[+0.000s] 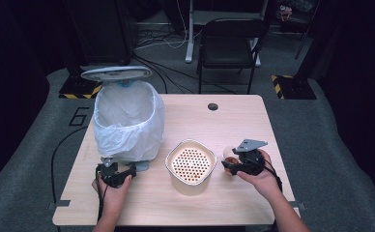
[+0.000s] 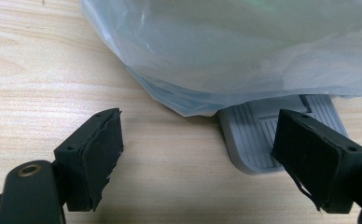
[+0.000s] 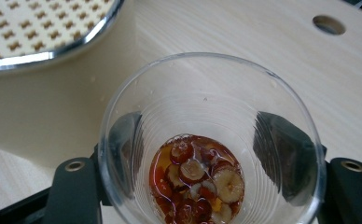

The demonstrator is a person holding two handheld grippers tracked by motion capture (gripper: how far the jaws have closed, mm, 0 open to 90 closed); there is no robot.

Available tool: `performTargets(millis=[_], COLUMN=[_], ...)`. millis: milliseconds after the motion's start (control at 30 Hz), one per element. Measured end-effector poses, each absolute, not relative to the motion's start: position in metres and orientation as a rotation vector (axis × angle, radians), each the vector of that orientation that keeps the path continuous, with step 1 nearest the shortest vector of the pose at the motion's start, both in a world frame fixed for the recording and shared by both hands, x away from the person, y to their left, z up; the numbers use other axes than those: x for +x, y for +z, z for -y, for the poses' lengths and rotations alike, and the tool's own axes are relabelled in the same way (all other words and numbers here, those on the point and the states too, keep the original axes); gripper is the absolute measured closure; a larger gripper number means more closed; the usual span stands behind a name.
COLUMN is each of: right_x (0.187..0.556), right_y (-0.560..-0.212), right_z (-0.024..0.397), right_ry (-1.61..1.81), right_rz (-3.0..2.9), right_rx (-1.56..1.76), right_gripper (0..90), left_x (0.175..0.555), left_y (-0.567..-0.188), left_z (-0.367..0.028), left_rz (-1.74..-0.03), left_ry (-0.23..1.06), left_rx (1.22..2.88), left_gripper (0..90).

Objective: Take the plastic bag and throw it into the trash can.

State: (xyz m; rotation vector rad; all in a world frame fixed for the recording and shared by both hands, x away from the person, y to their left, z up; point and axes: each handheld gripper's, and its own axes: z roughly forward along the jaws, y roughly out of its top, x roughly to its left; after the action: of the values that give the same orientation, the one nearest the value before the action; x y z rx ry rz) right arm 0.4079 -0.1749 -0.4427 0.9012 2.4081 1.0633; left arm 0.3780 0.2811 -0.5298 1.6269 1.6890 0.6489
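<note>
A: High view. Both forearms come in from the near edge of the desk (image 1: 234, 121). The left hand-held gripper (image 1: 127, 171) lies low at the near left, pointing right toward the foot of the bin (image 1: 127, 121). The right hand-held gripper (image 1: 231, 166) sits near right, wrist level, around a clear cup (image 1: 229, 162).

B: Materials?

A: Pale wood-grain desk top with a round cable hole at the far edge. The bin is lined with a thin, crinkled white bag, its lid (image 1: 116, 73) standing open. Between the hands is a cream, rounded-square container (image 1: 191, 166) with a perforated insert. Grey carpet, a black folding chair (image 1: 229, 46) and cables beyond; the room is dark.

B: Left gripper view?

A: Jaws stand apart with nothing between them. The right-hand pad (image 2: 316, 154) is over the ribbed grey pedal (image 2: 256, 135) that juts from under the bag (image 2: 226, 46); whether it presses, I cannot tell.

B: Right gripper view?

A: Jaws are closed against both sides of the cup (image 3: 212, 140), seen through its ridged transparent wall. Reddish liquid with sliced fruit pieces (image 3: 198, 179) sits at the bottom. The container's metal-edged rim (image 3: 48, 53) is far left.
</note>
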Motion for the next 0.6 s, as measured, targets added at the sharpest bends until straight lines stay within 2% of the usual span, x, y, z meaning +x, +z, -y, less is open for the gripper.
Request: performTargets(millis=[600], right_x=[0.445], right_y=[-0.382], right_z=[0.166], right_ry=[1.083], right_rz=[-2.399], right_rx=[0.789], right_gripper=[32.8], left_x=[0.378], left_y=[-0.530], left_z=[-0.281], left_rz=[-1.686], left_ry=[0.646], left_rx=[1.626], left_gripper=[16.0])
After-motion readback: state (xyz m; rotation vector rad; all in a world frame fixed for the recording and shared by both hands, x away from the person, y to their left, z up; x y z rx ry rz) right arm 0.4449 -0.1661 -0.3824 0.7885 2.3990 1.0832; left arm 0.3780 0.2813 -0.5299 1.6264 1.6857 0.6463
